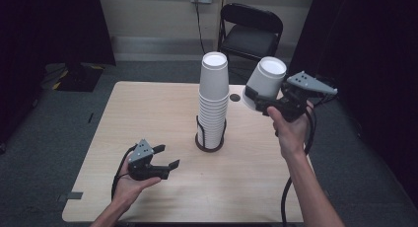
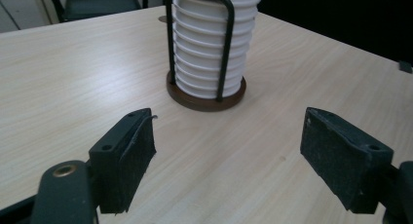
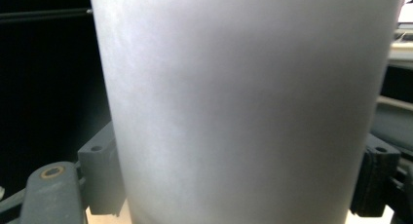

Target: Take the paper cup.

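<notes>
A tall stack of white paper cups [image 1: 213, 101] stands in a black wire holder with a brown base [image 1: 210, 144] at the table's middle; its lower part [image 2: 210, 44] is seen in the left gripper view. My right gripper [image 1: 252, 99] is raised to the right of the stack and is shut on a single white cup [image 1: 265, 82], held upside down and tilted. That cup [image 3: 243, 102] sits between both pads in the right gripper view. My left gripper [image 1: 166, 156] rests low over the table's front left, open, with nothing between its pads [image 2: 127, 156].
The light wooden table [image 1: 148, 113] has a small dark hole [image 1: 235, 97] behind the stack. A black folding chair [image 1: 250, 32] stands beyond the far edge. Dark curtains hang at both sides, and grey carpet surrounds the table.
</notes>
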`<action>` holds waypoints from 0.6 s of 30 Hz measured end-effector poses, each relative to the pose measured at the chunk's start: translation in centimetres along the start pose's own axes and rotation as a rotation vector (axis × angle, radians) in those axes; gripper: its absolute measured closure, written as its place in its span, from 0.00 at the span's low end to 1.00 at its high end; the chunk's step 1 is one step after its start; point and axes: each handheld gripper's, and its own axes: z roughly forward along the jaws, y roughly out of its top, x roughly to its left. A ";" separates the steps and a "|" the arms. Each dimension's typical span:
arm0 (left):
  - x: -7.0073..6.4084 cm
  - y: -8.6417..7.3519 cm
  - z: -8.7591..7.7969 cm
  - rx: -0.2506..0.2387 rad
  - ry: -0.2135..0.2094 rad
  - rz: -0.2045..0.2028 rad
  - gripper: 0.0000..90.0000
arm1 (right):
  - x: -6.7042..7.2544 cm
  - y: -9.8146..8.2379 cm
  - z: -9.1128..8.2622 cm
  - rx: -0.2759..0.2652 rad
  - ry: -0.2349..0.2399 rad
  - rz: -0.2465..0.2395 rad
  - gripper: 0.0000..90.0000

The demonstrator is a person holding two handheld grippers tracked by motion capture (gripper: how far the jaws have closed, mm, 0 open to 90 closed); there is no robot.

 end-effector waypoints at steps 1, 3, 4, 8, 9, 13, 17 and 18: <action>0.0 0.2 0.0 -0.006 -0.006 0.001 0.21 | 0.1 -0.4 0.0 0.005 0.001 0.002 0.18; -0.2 0.5 0.1 0.000 0.006 0.012 0.22 | 0.3 -1.6 0.0 0.019 0.015 0.013 0.18; -0.3 0.6 0.2 -0.003 0.019 0.020 0.23 | 0.5 -2.1 0.1 0.022 0.022 0.017 0.18; -0.4 1.0 0.4 -0.031 0.035 0.049 0.27 | 1.0 -3.4 0.0 0.032 0.044 0.045 0.18; -0.4 1.2 0.5 -0.031 0.027 0.046 0.27 | 1.2 -3.8 -0.1 0.032 0.051 0.050 0.18; -0.7 2.0 0.7 -0.046 0.034 0.077 0.29 | 1.6 -5.1 0.0 0.041 0.068 0.077 0.18; -1.0 2.6 1.0 -0.094 0.002 0.047 0.35 | 2.2 -7.0 0.2 0.068 0.101 0.117 0.18; -1.1 2.7 1.1 -0.094 0.000 0.046 0.35 | 2.3 -7.5 0.3 0.076 0.111 0.125 0.18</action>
